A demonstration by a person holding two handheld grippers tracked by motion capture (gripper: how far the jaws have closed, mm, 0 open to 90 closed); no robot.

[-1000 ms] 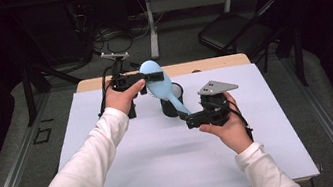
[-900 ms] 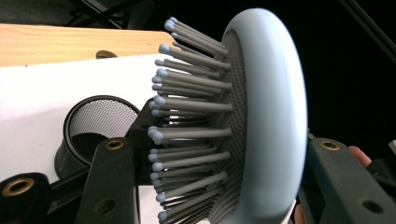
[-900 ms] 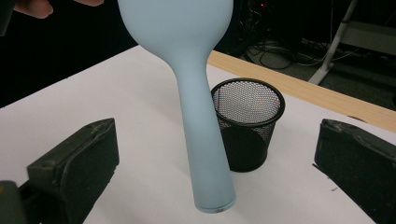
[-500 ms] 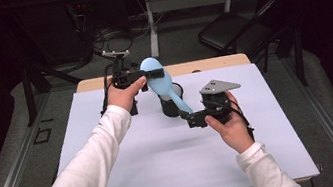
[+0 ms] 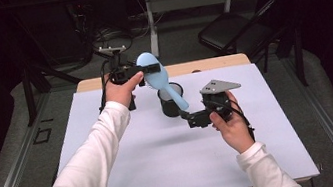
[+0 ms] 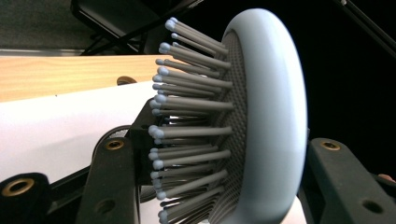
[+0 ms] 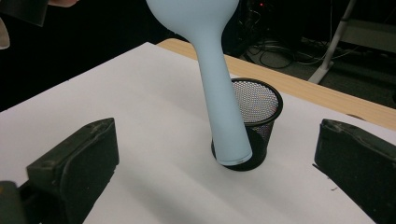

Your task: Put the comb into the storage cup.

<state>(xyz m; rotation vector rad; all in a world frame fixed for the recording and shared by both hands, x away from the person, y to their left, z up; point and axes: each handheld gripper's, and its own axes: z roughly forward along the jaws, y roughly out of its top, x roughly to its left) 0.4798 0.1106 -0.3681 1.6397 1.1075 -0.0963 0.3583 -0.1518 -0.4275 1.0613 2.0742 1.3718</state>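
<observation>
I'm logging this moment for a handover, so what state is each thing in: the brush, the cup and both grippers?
Hairbrush: held in the air by its head, tilted, handle pointing down near the cup.
Mesh cup: upright on the table, nothing in it.
Left gripper: shut on the brush head.
Right gripper: open, holding nothing, jaws either side of the handle but apart from it.

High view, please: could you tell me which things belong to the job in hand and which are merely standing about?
In the job:
- blue hairbrush, head clamped in the left gripper
- black mesh cup
- right gripper, fingers open

Standing about:
- folding chair
- cables on the floor
</observation>
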